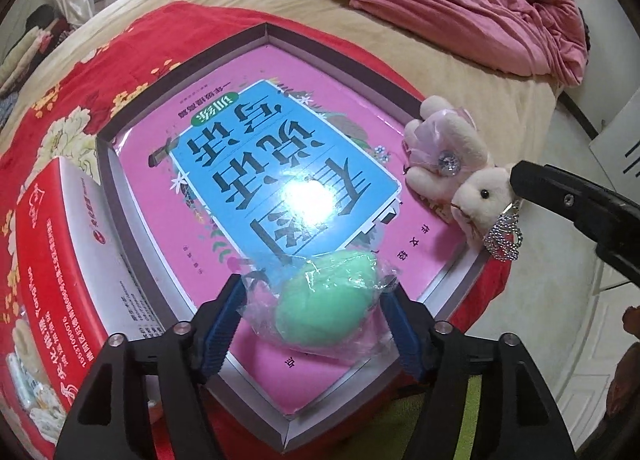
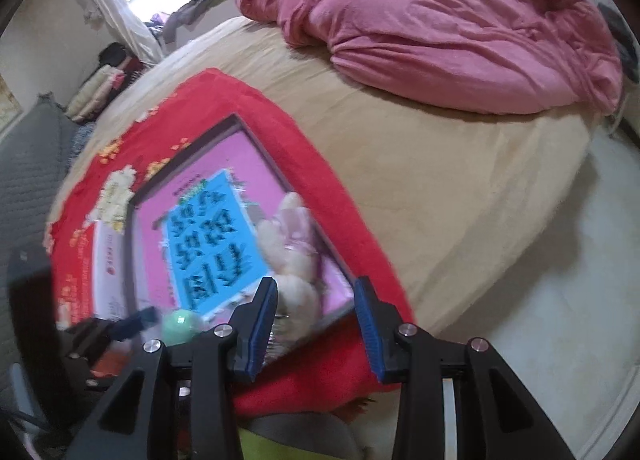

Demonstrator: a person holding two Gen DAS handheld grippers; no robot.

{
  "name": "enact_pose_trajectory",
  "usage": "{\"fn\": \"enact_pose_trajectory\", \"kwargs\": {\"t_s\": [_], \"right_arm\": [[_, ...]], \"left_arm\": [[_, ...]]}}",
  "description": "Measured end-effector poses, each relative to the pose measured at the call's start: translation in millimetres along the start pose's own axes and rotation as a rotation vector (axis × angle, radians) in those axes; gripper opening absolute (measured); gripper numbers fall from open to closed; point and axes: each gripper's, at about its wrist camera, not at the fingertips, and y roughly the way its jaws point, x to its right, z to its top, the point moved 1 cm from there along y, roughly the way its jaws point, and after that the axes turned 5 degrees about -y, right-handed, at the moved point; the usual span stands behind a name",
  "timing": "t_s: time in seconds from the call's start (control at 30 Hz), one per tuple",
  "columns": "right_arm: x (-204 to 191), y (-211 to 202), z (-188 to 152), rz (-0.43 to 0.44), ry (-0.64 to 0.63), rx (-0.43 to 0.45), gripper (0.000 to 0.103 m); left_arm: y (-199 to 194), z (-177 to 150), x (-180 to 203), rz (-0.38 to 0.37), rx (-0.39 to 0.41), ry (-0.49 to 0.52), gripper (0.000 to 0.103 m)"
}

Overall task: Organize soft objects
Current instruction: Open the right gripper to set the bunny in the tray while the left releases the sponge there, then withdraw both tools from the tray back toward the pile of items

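Note:
A green soft ball in clear plastic wrap (image 1: 328,300) lies on a pink and blue book (image 1: 280,164) inside a shallow grey-rimmed box (image 1: 120,196). My left gripper (image 1: 312,328) stands open around the ball, with its blue pads beside the wrap rather than pressing on it. A white plush bunny with a pink bow (image 1: 452,164) rests at the box's right edge. My right gripper (image 2: 316,324) hangs open just above the bunny (image 2: 292,256), nothing clamped between its pads. One of its black fingers (image 1: 560,200) shows next to the bunny's head.
The box sits on a red floral cloth (image 1: 100,72) spread over a beige bed. A red and white carton (image 1: 60,260) stands against the box's left side. A crumpled pink duvet (image 1: 440,0) lies at the far end. Pale floor (image 2: 560,300) is to the right.

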Motion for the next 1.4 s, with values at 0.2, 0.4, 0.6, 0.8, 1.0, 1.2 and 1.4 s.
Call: {"fn": "enact_pose_trajectory", "kwargs": {"t_s": [0.2,0.4,0.6,0.8,1.0,1.2,1.4], "right_arm": [[-2,16,-3,-0.039,-0.033,-0.039,0.04],[-8,11,2,-0.025,-0.041,-0.014,0.04],[-12,-9,9,-0.023,-0.045,0.032,0.047],[-15,-27,13,-0.027,-0.044,0.067,0.056],[-21,-41,12,-0.032,-0.046,0.091,0.057],[-28,-55,11,-0.043,-0.044,0.105,0.064],[-37,-71,13,-0.039,-0.05,0.13,0.065]], "left_arm": [[-6,-1,-4,0.0,0.015,-0.006,0.072],[-21,1,-10,-0.027,0.052,-0.021,0.077],[-38,3,-15,-0.06,0.081,-0.041,0.078],[-57,-6,-23,-0.097,0.108,-0.063,0.078],[-80,-12,-35,-0.117,0.132,-0.086,0.08],[-104,-16,-52,-0.128,0.175,-0.121,0.081],[-128,-19,-74,-0.137,0.222,-0.161,0.081]]}}
